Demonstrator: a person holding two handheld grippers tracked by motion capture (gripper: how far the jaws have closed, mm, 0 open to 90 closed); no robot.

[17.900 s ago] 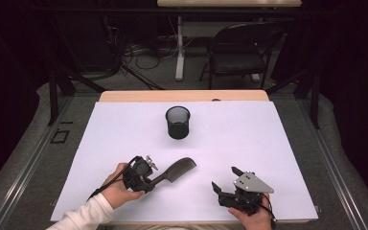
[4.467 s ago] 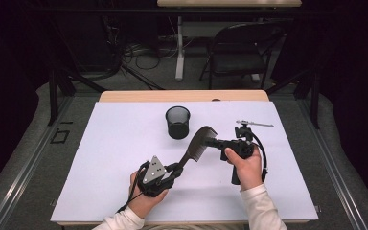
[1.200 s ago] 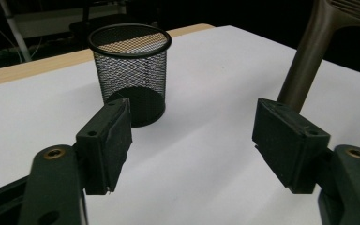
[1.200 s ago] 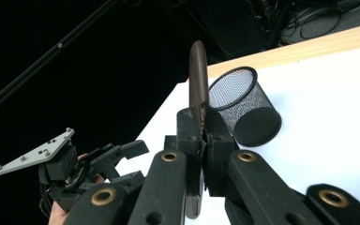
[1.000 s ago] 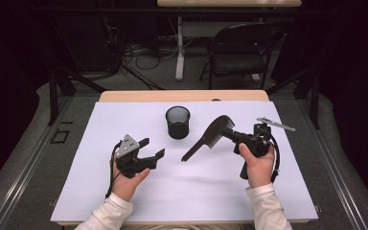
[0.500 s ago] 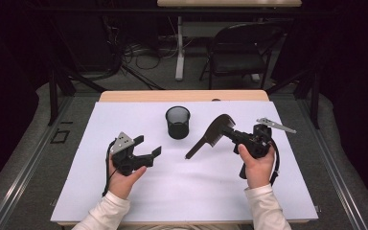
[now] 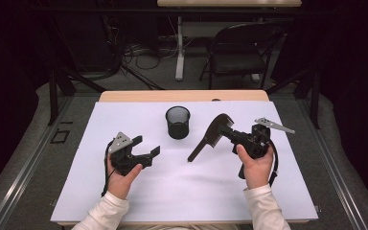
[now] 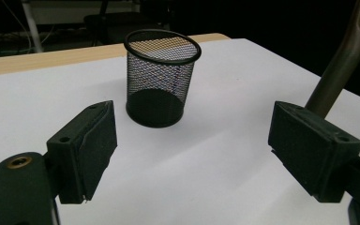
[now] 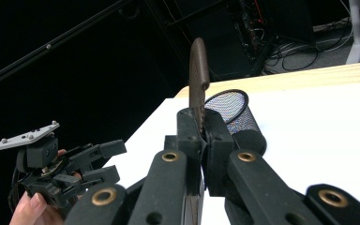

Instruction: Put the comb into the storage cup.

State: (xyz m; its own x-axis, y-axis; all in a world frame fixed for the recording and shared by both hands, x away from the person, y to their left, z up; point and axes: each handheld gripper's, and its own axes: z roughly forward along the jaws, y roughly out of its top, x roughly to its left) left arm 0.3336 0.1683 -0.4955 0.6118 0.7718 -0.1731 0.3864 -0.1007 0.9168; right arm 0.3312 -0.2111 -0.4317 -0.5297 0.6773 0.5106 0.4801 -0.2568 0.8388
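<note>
On the white table (image 7: 172, 187), black mesh cup (image 7: 178, 122), flat toothed comb (image 7: 211, 136)

Mesh cup (image 7: 178, 122) mid-table, comb (image 7: 212, 136) right of it, left gripper (image 7: 146, 147) left.

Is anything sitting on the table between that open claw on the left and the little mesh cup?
No. In the left gripper view, only bare white table lies between the open left gripper and the mesh cup; the high view shows the same.

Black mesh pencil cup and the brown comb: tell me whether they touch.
Apart. In the high view, bare white table surface lies between the black mesh pencil cup and the brown plastic comb, which the right gripper holds clamped in the air.
</note>
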